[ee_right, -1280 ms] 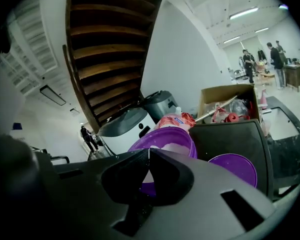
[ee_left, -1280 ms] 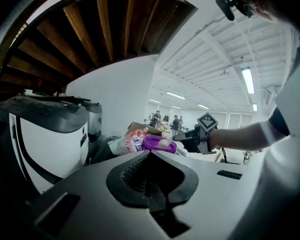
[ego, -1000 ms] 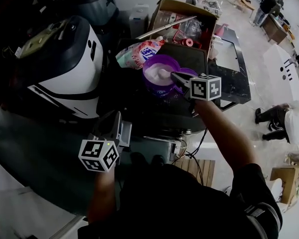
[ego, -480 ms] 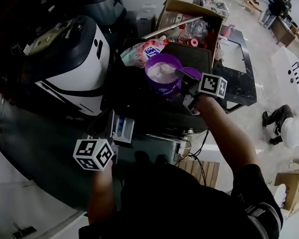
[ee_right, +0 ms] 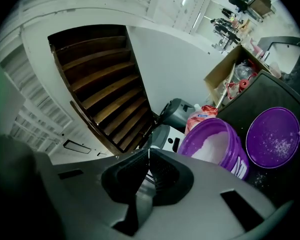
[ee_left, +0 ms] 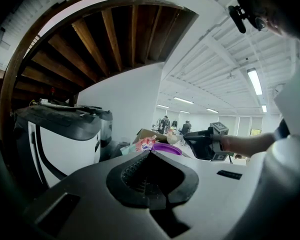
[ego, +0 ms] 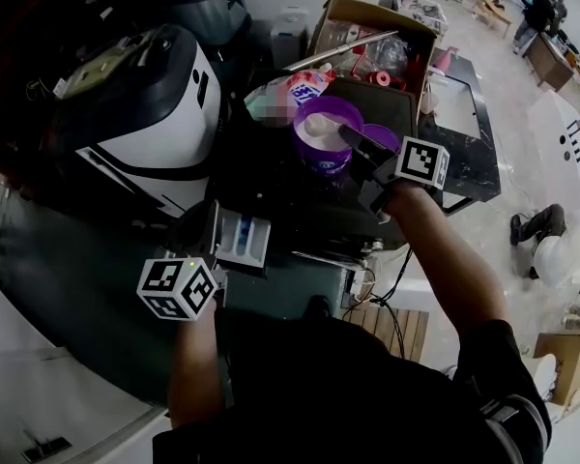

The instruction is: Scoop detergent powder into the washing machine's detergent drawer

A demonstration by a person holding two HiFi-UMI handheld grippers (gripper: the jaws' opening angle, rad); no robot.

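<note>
A purple tub (ego: 309, 155) of white detergent powder stands on the dark machine top, its purple lid (ego: 382, 136) lying beside it. My right gripper (ego: 360, 148) is at the tub's right rim, shut on the grey handle (ee_right: 140, 199) of a scoop (ego: 321, 126) that sits over the powder. The right gripper view shows the tub (ee_right: 215, 149) and the lid (ee_right: 272, 136) just ahead. The detergent drawer (ego: 244, 240) stands pulled out at the machine's front. My left gripper (ego: 211, 230) is next to its left side, jaws shut (ee_left: 150, 151) with nothing seen between them.
A large white and black appliance (ego: 135, 114) stands to the left. Behind the tub lie a pink detergent bag (ego: 304, 87) and an open cardboard box (ego: 367, 17) with bottles. A dark glass table (ego: 464, 133) is on the right. Cables (ego: 387, 288) hang below the machine front.
The scoop has come up from deep in the powder toward the tub's near rim. More of the drawer shows beside the left gripper. The head view has shifted a little.
</note>
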